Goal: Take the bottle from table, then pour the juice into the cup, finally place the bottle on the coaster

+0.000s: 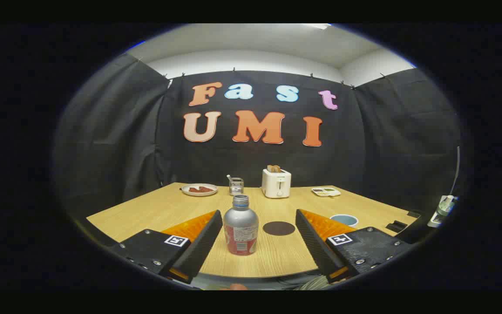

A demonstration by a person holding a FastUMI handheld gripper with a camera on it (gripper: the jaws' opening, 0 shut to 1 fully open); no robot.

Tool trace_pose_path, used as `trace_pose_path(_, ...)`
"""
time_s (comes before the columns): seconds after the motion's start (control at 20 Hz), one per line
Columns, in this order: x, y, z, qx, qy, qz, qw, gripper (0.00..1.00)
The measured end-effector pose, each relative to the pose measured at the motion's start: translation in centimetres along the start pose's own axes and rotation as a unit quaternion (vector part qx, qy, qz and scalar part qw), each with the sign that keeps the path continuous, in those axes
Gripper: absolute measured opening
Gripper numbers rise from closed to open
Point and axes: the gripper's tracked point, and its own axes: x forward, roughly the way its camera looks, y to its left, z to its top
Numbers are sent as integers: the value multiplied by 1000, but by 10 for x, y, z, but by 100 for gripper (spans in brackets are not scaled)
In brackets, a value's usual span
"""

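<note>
A silver bottle (241,230) with a red label and no cap stands upright on the wooden table (164,209), between my fingers and close to the left one. My gripper (259,226) is open, with neither finger touching the bottle. A dark round coaster (279,228) lies flat just beyond and right of the bottle, still inside the gap between the fingers. A light blue cup (344,219) stands past the right finger, partly hidden by it.
Along the table's far edge stand a plate with food (199,189), a small glass (235,186), a white toaster (276,182) holding toast, and a small white tray (325,191). Black cloth walls close the booth. Cables and a device (442,207) sit off the right side.
</note>
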Motion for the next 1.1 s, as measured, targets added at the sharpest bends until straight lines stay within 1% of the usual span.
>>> trace_pose_path(0.1, 2, 7, -7, -13, 10, 6, 1000, 100)
trace_pose_path(0.25, 6, 15, -11, -12, 16, 11, 1000, 100)
trace_pose_path(0.45, 12, 12, -9, -12, 16, 7, 1000, 100)
trace_pose_path(0.75, 13, 4, -1, 0, 8, 0, 1000, 100)
trace_pose_path(1.1, 21, 12, -8, 14, 22, 10, 1000, 100)
